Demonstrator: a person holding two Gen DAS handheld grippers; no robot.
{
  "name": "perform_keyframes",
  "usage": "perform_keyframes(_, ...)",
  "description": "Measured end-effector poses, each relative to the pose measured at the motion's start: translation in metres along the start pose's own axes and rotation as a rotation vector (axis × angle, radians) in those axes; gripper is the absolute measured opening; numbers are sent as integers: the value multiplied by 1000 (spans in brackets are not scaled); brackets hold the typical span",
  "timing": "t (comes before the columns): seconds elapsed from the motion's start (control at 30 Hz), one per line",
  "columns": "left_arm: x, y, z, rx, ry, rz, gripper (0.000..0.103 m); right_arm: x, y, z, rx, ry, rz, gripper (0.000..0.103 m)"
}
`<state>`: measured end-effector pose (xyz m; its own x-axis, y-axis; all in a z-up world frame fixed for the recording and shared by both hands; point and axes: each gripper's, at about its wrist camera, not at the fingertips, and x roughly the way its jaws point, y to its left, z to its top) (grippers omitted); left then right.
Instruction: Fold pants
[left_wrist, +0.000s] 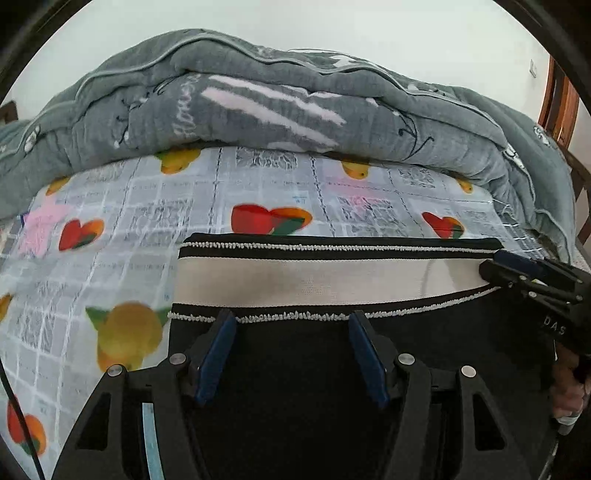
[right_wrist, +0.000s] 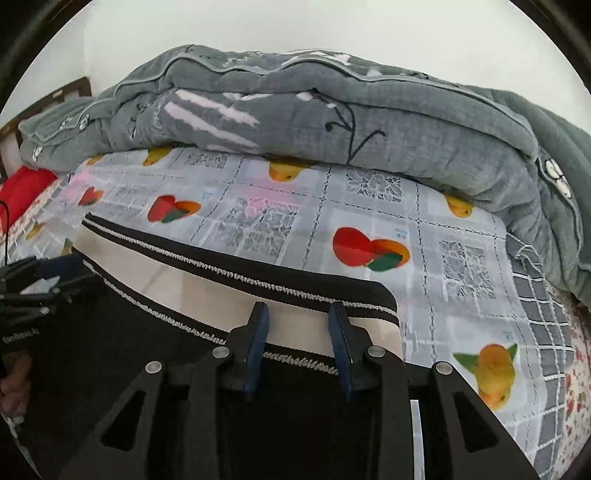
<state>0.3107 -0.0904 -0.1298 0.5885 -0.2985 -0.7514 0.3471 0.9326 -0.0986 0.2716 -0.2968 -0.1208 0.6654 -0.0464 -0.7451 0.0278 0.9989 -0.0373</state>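
Black pants (left_wrist: 295, 369) lie flat on your fruit-print sheet (left_wrist: 110, 229), striped waistband (left_wrist: 314, 277) toward 12 o'clock by the grey quilt (left_wrist: 295, 103). Your left gripper (left_wrist: 293, 323) hangs apart over the waistband, nothing clamped; your right gripper (right_wrist: 297, 314) is apart at its 3 o'clock corner

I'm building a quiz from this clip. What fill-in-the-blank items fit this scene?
1. The pants are mainly ____ in colour.
2. Their waistband carries a broad ____ stripe.
3. Behind the pants lies a bunched ____ quilt.
4. The bedsheet is printed with ____.

Missing words: black; cream; grey; fruit
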Motion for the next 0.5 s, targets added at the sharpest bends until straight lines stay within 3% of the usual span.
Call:
perform_keyframes(0.3,9,-14,-2,58,-38,119,63,5,8,2,-32,-63,-39,36)
perform_keyframes(0.5,9,-13,-4,52,-53,136,66,6,6,0,-34,-67,-27,36)
